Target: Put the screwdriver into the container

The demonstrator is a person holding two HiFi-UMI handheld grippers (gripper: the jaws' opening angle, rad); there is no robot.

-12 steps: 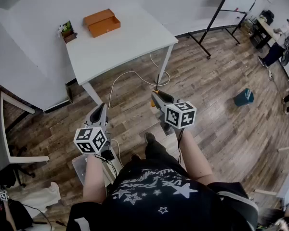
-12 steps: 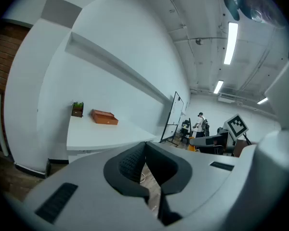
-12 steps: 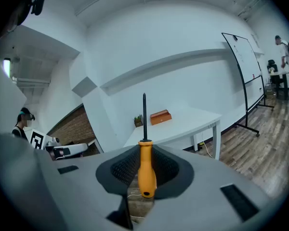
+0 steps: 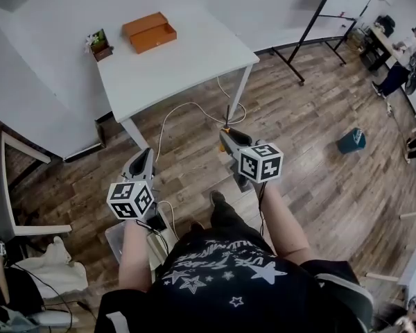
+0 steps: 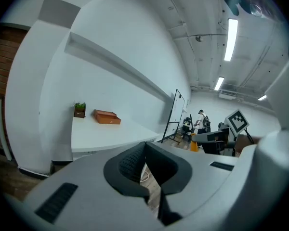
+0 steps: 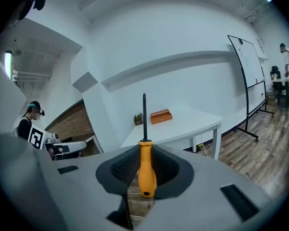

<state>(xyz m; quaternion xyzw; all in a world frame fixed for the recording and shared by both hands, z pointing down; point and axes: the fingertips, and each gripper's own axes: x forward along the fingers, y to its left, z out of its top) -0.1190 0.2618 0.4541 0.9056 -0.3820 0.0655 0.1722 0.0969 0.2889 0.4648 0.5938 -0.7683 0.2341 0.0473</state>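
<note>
My right gripper (image 6: 143, 170) is shut on a screwdriver (image 6: 145, 170) with an orange handle and a dark shaft that points up past the jaws. In the head view the right gripper (image 4: 226, 133) hangs over the wooden floor, short of the white table (image 4: 187, 61), with the screwdriver (image 4: 227, 118) sticking forward from it. The orange open container (image 4: 148, 32) lies at the table's far side and shows as a small orange container (image 6: 161, 116) in the right gripper view. My left gripper (image 4: 143, 159) is lower left; its jaws (image 5: 145, 170) stand closed with nothing between them.
A small potted plant (image 4: 97, 44) stands left of the container. A cable (image 4: 194, 109) trails over the floor by the table leg. A whiteboard stand (image 4: 312, 26) is at the right, a teal bin (image 4: 351, 140) on the floor. A person (image 6: 31, 121) with another gripper is at the left.
Both grippers have barely shifted, the right one slightly up toward the table. The screwdriver stays held.
</note>
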